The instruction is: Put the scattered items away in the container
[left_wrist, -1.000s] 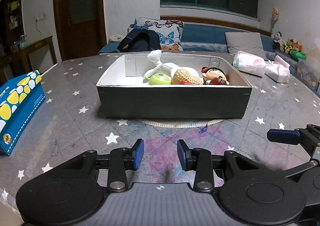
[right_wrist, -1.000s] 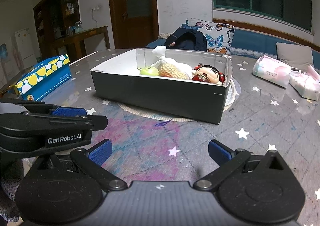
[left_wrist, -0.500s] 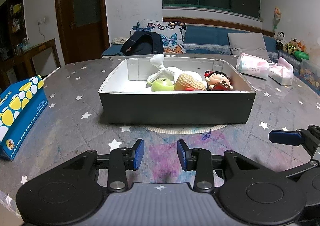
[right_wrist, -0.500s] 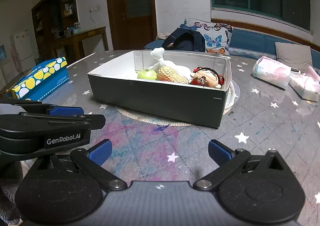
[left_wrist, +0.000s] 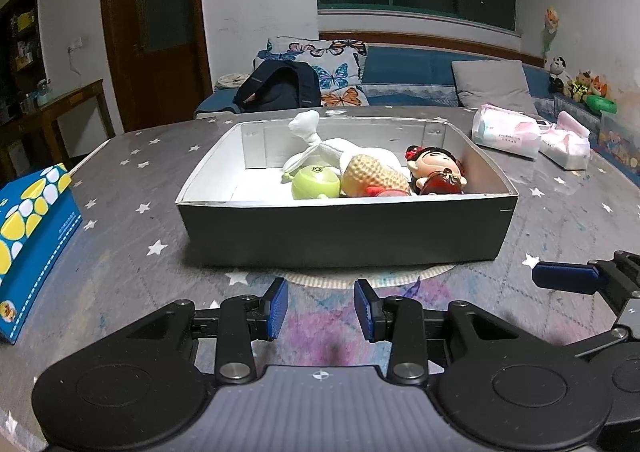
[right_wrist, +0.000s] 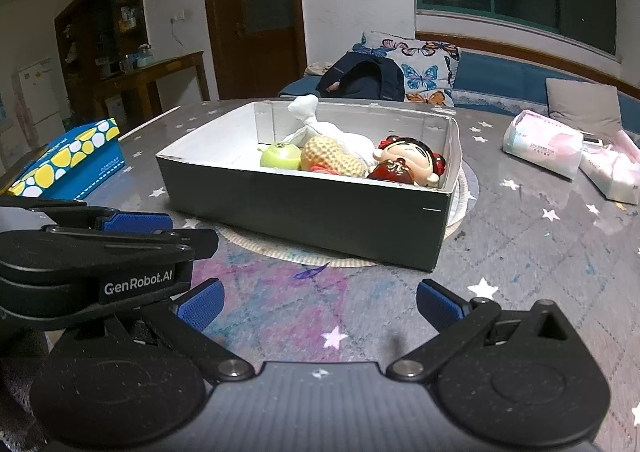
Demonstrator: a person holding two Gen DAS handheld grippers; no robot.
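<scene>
Left gripper (left_wrist: 320, 302) angled down, jaws parted, nothing between the blue pads. Right gripper (right_wrist: 318, 302) alongside, same downward tilt, jaws spread wider, empty.

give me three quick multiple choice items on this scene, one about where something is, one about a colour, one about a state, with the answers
1. Where is the doll?
A. in the box, at its right end
B. on the table beside the tissue packs
C. between the left gripper's jaws

2. What colour is the round fruit toy in the box?
A. red
B. green
C. blue

3. How does the left gripper stand?
A. shut on the white cloth toy
B. shut on the box wall
C. jaws apart, nothing between them

Answers:
1. A, the doll lies inside the box against its right wall in both views.
2. B, it is light green, next to the yellow knobbly toy.
3. C, its blue pads stand apart over the bare table, short of the box.
</scene>
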